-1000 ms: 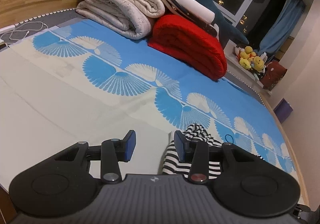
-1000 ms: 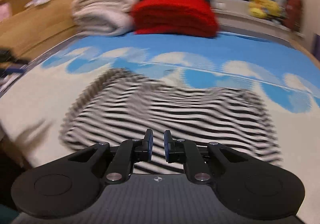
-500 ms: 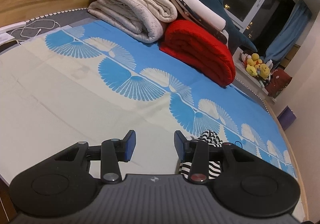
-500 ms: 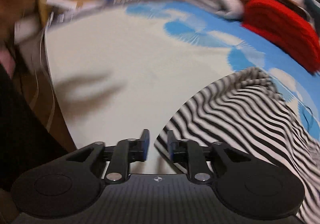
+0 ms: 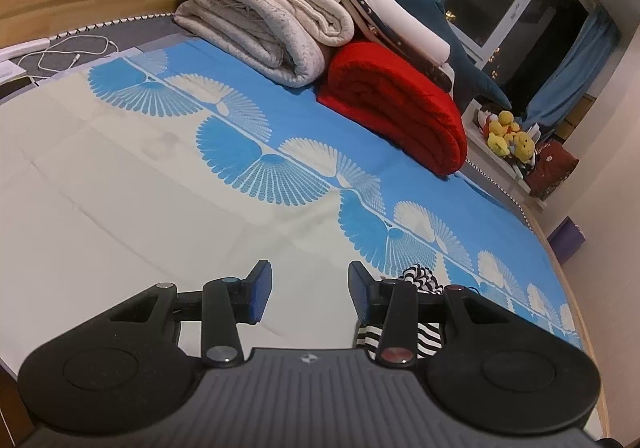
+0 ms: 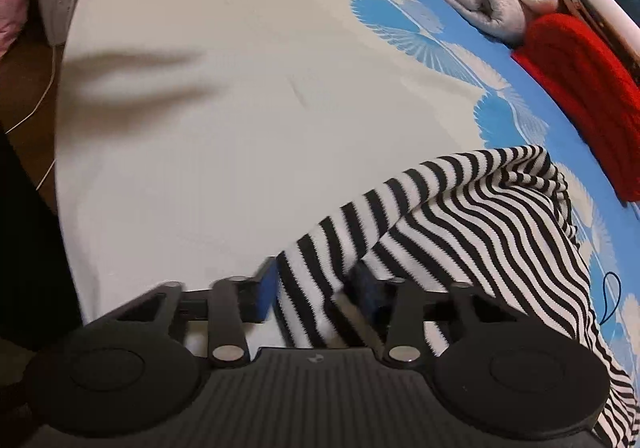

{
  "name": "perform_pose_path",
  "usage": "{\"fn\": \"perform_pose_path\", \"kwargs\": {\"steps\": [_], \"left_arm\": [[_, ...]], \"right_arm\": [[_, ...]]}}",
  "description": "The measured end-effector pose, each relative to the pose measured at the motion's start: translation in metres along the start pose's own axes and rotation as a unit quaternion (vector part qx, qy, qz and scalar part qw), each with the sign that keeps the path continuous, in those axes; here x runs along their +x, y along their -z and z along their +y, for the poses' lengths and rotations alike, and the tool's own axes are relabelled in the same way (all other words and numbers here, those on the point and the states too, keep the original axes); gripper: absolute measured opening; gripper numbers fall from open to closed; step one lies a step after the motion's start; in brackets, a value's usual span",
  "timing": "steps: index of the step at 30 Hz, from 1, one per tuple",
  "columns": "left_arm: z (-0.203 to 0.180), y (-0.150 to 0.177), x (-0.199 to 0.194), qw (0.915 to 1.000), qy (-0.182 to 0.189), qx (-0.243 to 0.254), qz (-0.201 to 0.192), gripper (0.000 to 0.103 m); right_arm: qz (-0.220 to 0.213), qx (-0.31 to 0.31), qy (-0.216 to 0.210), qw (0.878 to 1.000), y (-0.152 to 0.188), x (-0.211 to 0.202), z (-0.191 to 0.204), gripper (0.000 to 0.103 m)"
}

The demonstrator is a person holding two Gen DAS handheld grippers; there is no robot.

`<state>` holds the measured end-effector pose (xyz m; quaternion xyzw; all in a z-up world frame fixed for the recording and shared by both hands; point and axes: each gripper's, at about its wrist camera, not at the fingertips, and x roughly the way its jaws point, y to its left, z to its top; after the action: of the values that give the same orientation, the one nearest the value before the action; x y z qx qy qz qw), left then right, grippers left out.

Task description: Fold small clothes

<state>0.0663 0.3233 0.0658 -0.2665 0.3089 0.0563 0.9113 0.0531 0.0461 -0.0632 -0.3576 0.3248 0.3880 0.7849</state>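
We see the striped garment (image 6: 480, 216) draped over the right gripper's (image 6: 316, 288) far finger, hiding its pad

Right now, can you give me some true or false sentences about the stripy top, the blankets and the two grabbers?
1. The striped top lies between the right gripper's fingers. True; the jaws have just been opening.
2. The left gripper holds the red blanket. False: it is open and empty, and the blanket lies far off.
3. The red blanket sits beside the rolled cream blanket. True.
4. The bed sheet is plain green. False: it is cream and blue with fan shapes.
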Motion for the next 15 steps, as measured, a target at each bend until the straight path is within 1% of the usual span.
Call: {"fn": "perform_pose_path", "kwargs": {"steps": [1, 2, 4, 5, 7, 10, 13, 15], "left_arm": [[0.001, 0.000, 0.000, 1.0000, 0.000, -0.001, 0.000, 0.047], [0.002, -0.001, 0.000, 1.0000, 0.000, -0.002, -0.001, 0.047], [0.004, -0.001, -0.001, 1.0000, 0.000, -0.005, -0.002, 0.047], [0.005, -0.001, -0.001, 1.0000, 0.000, -0.006, -0.003, 0.047], [0.006, 0.000, -0.003, 1.0000, -0.001, -0.007, -0.004, 0.047], [0.007, 0.000, -0.004, 1.0000, -0.003, -0.006, -0.005, 0.047], [0.011, 0.000, -0.004, 0.9999, -0.006, -0.012, -0.004, 0.047], [0.012, 0.000, -0.004, 0.9998, -0.008, -0.016, -0.001, 0.047]], "right_arm": [[-0.002, -0.007, 0.001, 1.000, 0.000, 0.001, 0.000, 0.024], [-0.004, -0.013, 0.006, 1.000, -0.001, 0.002, 0.002, 0.019], [-0.010, -0.014, 0.013, 1.000, -0.002, 0.001, 0.004, 0.012], [-0.014, -0.007, 0.012, 1.000, -0.003, -0.001, 0.004, 0.010], [-0.024, 0.011, 0.010, 1.000, -0.009, -0.007, 0.003, 0.009], [-0.051, 0.040, 0.015, 0.998, -0.023, -0.020, 0.001, 0.009], [-0.091, 0.080, 0.012, 0.993, -0.041, -0.040, -0.002, 0.009], [-0.114, 0.105, -0.001, 0.988, -0.052, -0.052, -0.001, 0.008]]}}
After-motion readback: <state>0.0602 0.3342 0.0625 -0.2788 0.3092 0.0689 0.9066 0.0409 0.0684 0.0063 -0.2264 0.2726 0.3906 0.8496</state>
